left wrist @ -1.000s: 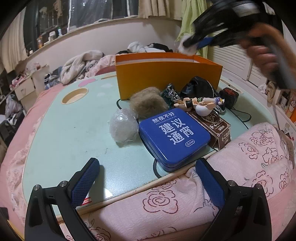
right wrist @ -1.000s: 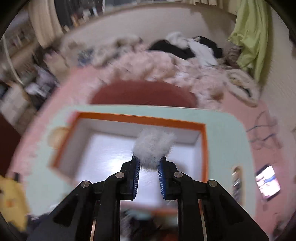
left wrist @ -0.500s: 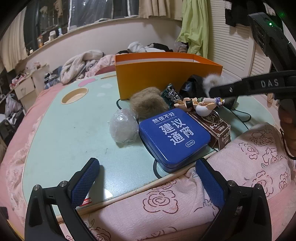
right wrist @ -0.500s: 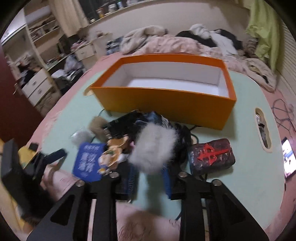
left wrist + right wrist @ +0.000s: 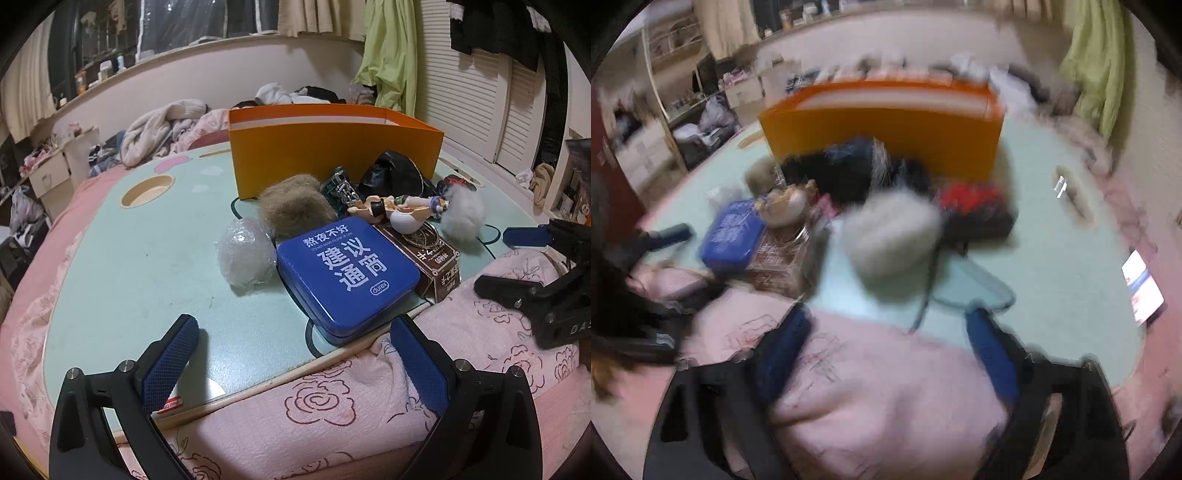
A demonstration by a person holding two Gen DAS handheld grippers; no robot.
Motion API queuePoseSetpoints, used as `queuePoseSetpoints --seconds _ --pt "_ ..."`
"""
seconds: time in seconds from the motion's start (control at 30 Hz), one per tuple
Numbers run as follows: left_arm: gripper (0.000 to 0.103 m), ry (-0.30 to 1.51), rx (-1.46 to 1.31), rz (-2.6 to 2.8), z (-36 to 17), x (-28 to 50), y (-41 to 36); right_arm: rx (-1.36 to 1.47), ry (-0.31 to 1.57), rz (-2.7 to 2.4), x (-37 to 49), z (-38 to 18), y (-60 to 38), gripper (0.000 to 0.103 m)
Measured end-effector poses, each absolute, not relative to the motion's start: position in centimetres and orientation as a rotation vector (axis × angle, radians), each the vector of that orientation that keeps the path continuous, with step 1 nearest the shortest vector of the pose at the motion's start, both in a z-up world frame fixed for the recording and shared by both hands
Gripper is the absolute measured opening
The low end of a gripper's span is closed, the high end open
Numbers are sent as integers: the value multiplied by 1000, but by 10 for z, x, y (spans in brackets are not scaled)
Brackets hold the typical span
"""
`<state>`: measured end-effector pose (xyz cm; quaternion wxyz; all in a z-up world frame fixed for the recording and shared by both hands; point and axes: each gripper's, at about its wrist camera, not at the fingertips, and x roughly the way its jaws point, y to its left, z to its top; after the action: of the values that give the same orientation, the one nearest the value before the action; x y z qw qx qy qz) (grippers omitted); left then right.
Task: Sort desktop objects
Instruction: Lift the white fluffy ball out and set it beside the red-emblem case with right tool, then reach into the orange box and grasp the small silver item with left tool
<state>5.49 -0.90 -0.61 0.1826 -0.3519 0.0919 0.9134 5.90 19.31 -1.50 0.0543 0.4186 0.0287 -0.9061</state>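
Note:
A white fluff ball [image 5: 461, 214] [image 5: 890, 236] lies loose on the mint table [image 5: 129, 258], beside the brown carton [image 5: 432, 254] and the toy figure [image 5: 399, 210]. My right gripper [image 5: 888, 317] [image 5: 506, 262] hovers over the pink quilt at the table's near edge. Its jaws are opening, nothing is between them, and the ball sits just beyond the fingertips. The right wrist view is blurred. My left gripper [image 5: 293, 325] stands open and empty at the near edge, in front of the blue tin [image 5: 347, 269]. Behind the pile stands the orange box [image 5: 332, 162] [image 5: 886, 136].
A brown fluff ball [image 5: 295, 208], a clear crumpled wrap [image 5: 245, 256], a black pouch [image 5: 395, 177] and a red-and-black case [image 5: 975, 206] crowd the space before the box. A pink rose quilt [image 5: 332, 417] covers the near edge. A lit phone [image 5: 1143, 291] lies at right.
The right gripper came down from above the orange box toward the near edge with the white fluff ball, then opened and let it go on the table. The left gripper stayed still.

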Motion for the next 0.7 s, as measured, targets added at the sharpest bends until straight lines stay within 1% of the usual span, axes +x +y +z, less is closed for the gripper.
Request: queuePoseSetpoints --seconds 0.03,0.13,0.27,0.47,0.6,0.7 --pt "103 258 -995 2579 -7 55 -8 1307 96 -2750 53 -20 192 102" --pt "103 254 -995 2579 -7 56 -7 1315 126 -2749 43 -28 189 102" --pt "103 245 -990 2579 -7 56 -8 1309 120 -2751 40 -34 187 102" --pt "103 -16 -890 2538 -1 60 -33 1307 120 -2752 40 -34 189 102" --pt "103 -72 -826 2537 13 63 -34 1306 121 -2753 42 -33 189 102" --pt "103 -150 -790 2507 44 50 -21 1306 118 -2752 43 -33 189 102"
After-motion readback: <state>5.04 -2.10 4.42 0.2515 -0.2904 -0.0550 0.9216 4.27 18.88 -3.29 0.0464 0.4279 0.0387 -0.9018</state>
